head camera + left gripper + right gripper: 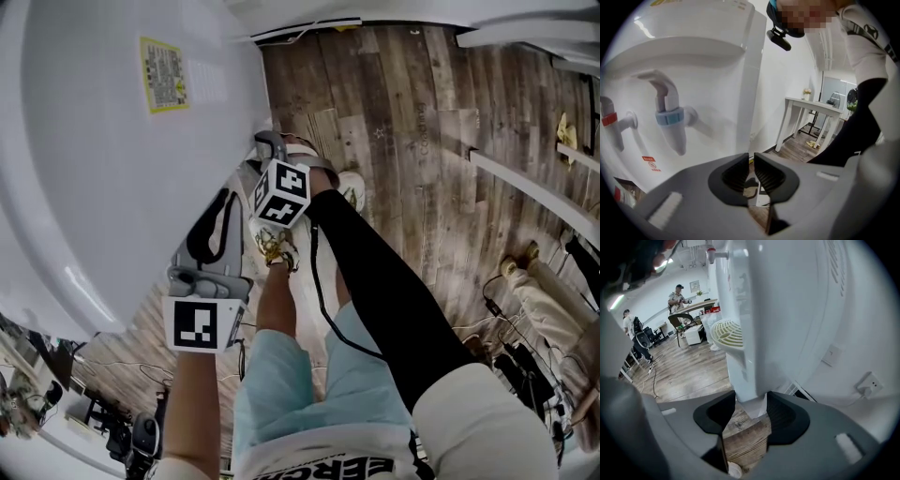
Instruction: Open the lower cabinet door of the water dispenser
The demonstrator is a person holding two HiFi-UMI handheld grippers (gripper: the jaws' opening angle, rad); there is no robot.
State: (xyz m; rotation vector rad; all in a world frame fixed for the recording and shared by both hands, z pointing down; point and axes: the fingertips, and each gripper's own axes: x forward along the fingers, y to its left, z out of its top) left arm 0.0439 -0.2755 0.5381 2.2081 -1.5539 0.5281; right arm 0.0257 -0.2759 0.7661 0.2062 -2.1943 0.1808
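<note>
The white water dispenser (112,159) fills the head view's left. Its blue tap (670,117) and red tap (611,123) show in the left gripper view. My right gripper (266,142) reaches low along the dispenser's front. In the right gripper view, the right gripper (751,409) has its jaws on either side of the lower cabinet door's bottom edge (753,405), closed on it, below the round drip tray (727,333). My left gripper (228,202) hangs beside the dispenser. In its own view the left gripper (751,164) is shut on nothing.
The wooden floor (422,141) spreads to the right, and the person's legs and shoes (277,246) stand close by the dispenser. A white table (811,110) stands by the wall. Cables (511,328) lie at the right. Two people and a chair (679,319) are far behind.
</note>
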